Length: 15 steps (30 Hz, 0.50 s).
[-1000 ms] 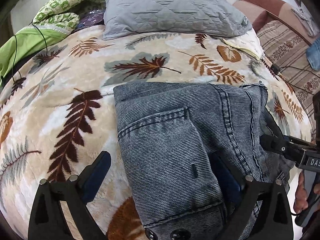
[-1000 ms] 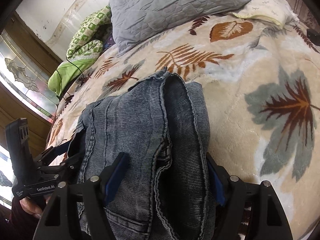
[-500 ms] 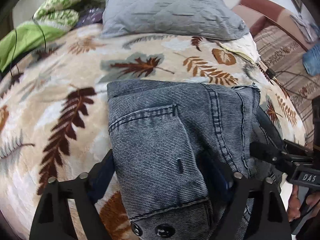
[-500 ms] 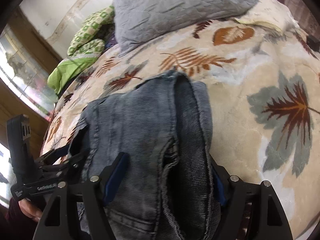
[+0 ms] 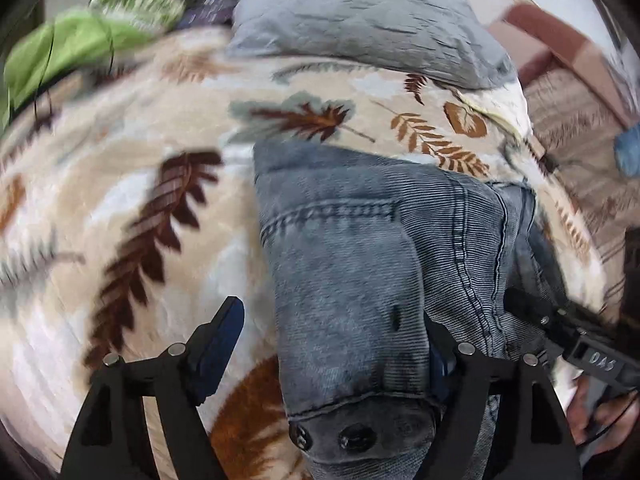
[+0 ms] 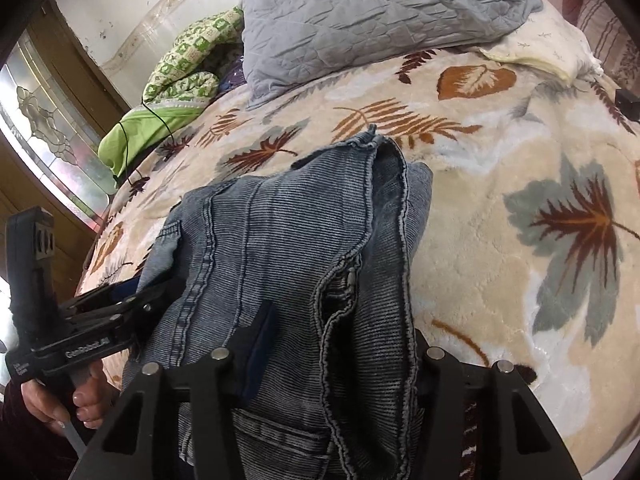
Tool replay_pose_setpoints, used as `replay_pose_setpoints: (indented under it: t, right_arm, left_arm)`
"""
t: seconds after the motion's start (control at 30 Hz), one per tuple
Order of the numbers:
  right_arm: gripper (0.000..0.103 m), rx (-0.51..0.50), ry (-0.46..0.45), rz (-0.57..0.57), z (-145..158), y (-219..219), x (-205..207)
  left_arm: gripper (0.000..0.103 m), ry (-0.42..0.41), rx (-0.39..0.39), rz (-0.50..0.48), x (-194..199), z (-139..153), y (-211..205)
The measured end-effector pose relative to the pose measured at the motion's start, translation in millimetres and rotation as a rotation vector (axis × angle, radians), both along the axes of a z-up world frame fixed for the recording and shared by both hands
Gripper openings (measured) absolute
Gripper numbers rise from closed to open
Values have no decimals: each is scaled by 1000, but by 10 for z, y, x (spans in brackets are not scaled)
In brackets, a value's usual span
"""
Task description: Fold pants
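Note:
The blue-grey denim pants [image 5: 360,264] lie folded in a thick bundle on the leaf-patterned blanket [image 5: 132,216]; they also show in the right wrist view [image 6: 288,248]. My left gripper [image 5: 332,344] has its jaws wide apart; the waistband end with two metal buttons sits between them, the right finger hidden behind the cloth, the left finger [image 5: 220,340] free over the blanket. My right gripper [image 6: 336,356] is also spread, with the bundle's other side between its fingers. Each gripper shows in the other's view, the left one [image 6: 120,308] and the right one [image 5: 560,328].
A grey quilted pillow [image 5: 368,20] lies at the head of the bed, with green bedding [image 6: 172,92] and a black cable beside it. A cream pillow [image 6: 544,48] lies at the right. A striped surface [image 5: 580,128] and brown furniture stand beyond the bed's right edge.
The left gripper closed somewhat around the waistband half a second ago and has spread again, shifting right. The right gripper stays wide, with the bundle deeper between its fingers. The left view is blurred by motion.

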State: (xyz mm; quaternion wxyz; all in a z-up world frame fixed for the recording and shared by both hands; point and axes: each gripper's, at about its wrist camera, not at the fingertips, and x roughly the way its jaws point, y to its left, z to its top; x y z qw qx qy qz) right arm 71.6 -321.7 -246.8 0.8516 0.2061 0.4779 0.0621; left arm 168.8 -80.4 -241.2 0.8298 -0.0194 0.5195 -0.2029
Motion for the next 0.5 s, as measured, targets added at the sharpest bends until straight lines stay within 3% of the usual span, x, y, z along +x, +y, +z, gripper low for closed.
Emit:
replay_pose_setpoints:
  t: [0.1, 0.23, 0.4, 0.5]
  right_arm:
    - [56, 22, -3, -15, -28, -29, -19]
    - [57, 12, -8, -10, -27, -18, -24]
    - [58, 21, -16, -10, -44, -26, -29]
    - [58, 24, -16, -7, -47, -32, -27]
  left_arm:
    - [82, 46, -42, 14, 35, -33, 55]
    - [82, 38, -22, -11, 38, -21, -39]
    - [80, 62, -92, -28, 62, -22, -108]
    - [80, 33, -73, -49, 44, -2, -181]
